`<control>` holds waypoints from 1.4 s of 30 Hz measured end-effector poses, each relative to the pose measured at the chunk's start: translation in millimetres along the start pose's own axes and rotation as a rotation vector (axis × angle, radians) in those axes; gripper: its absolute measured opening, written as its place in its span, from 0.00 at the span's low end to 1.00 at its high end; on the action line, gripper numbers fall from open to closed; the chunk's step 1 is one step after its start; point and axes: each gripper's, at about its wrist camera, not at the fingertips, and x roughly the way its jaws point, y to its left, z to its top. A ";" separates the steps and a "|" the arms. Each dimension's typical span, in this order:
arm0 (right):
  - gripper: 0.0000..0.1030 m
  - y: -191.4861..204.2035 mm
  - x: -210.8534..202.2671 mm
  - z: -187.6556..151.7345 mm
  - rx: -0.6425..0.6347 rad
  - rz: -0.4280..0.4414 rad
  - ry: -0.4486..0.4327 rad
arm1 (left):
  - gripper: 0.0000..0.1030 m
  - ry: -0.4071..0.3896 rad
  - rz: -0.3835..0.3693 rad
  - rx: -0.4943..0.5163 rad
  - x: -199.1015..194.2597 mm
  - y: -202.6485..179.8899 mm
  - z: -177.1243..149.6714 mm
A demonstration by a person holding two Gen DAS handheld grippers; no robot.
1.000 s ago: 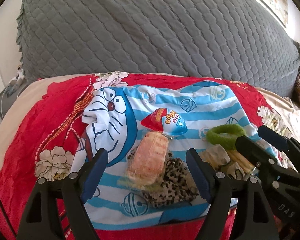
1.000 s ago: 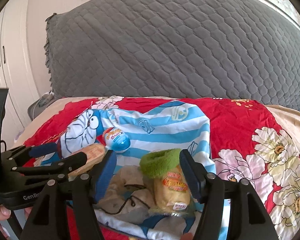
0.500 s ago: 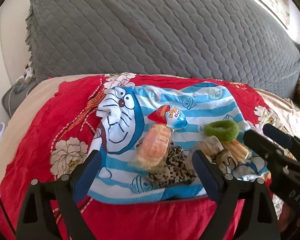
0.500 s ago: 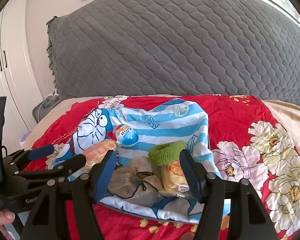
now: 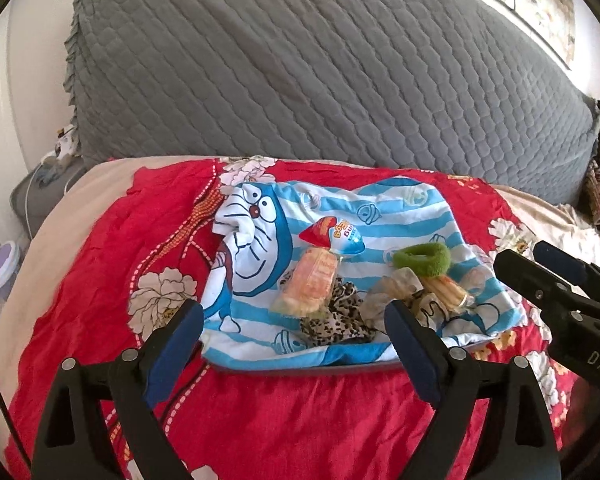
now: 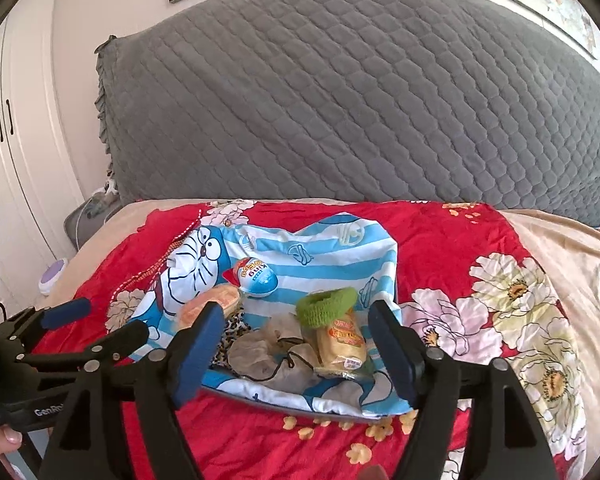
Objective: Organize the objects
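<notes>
**Both grippers empty and wide above the pile on the bed**

The left gripper (image 5: pixel 294 336) hangs over the near edge of the blue-striped cartoon cloth (image 5: pixel 380 216), its jaws spread wide with nothing between them; they have just been opening. The right gripper (image 6: pixel 296 344) hovers beside it, jaws also apart and just widened, pressing on nothing, though the small heap sits in the gap as the camera sees it. Each tool shows at the edge of the other's view, so the two hands work close together.

Straight ahead of the left jaws lies a wrapped orange-pink snack (image 5: pixel 310 284), resting partly on a leopard-print fabric piece (image 5: pixel 336 322). Just beyond it sits a foil-wrapped chocolate egg (image 5: pixel 334 236), touching the snack's far end. Ahead of the right jaws a green scrunchie (image 6: pixel 326 306) rests on one end of a yellow wrapped bun (image 6: pixel 342 340), with a pale crumpled item and black cord (image 6: pixel 272 350) beside it; what that item is I cannot tell from here, perhaps a cloth pouch.

Everything is gathered on the cloth, which seems to lie over a flat grey tray or board (image 6: pixel 256 398) whose edge peeps out below; that probably serves as the collecting spot. Around it spreads the red floral bedspread (image 6: pixel 440 240), and behind rises the grey quilted headboard (image 6: pixel 340 100). With both tools open and clear, the gathering looks finished or paused.
</notes>
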 end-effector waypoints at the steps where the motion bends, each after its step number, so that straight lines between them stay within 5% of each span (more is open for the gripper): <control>1: 0.74 -0.1 -1.4 0.5 -0.001 -0.003 0.003 | 0.90 -0.001 0.000 -0.002 -2.7 0.1 -0.3; 12: 0.90 0.3 -28.2 1.5 0.023 -0.019 0.005 | 0.90 -0.026 -0.026 -0.002 -30.2 -3.7 0.8; 42: 0.96 20.3 -100.0 -27.2 0.001 -0.050 0.015 | 0.90 -0.035 -0.069 0.037 -97.8 -9.6 -23.3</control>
